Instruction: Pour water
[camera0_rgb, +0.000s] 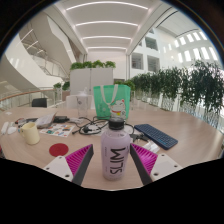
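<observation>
**Bottle gripped upright, no pour started**

Gripper (113, 165) is pinching a clear plastic bottle (114, 155). Both magenta pads (80, 165) sit against its sides, left and right of the label, no gap visible either side. So the fingers are partly spread, only as wide as the bottle body, and carrying it.

Bottle stands upright between the fingers, dark cap (115, 126) still on top. Grip is at mid-body, around the label. Judgement: that's a sensible hold for tipping, it keeps the neck free and the weight near the fingers. Cap looks to be on, so a pour can't happen until it's off, though I can't tell whether it's screwed tight or just resting.

Can't tell whether the bottle base is touching the table (180, 128) or lifted off it; the bottom is hidden behind the fingers.

Beyond the bottle, on the tabletop:
- a green bag (110, 100) straight ahead, standing upright
- a dark flat tablet (157, 135) to the right
- a red disc (59, 150) near the left finger
- a yellowish cup (31, 132) further left, among papers and cables

Judgement: that cup is the likeliest target for the water. It's well apart from the bottle, so the gripper needs to travel left before tilting. Risk: a thin plastic bottle can deform under the squeeze.
</observation>
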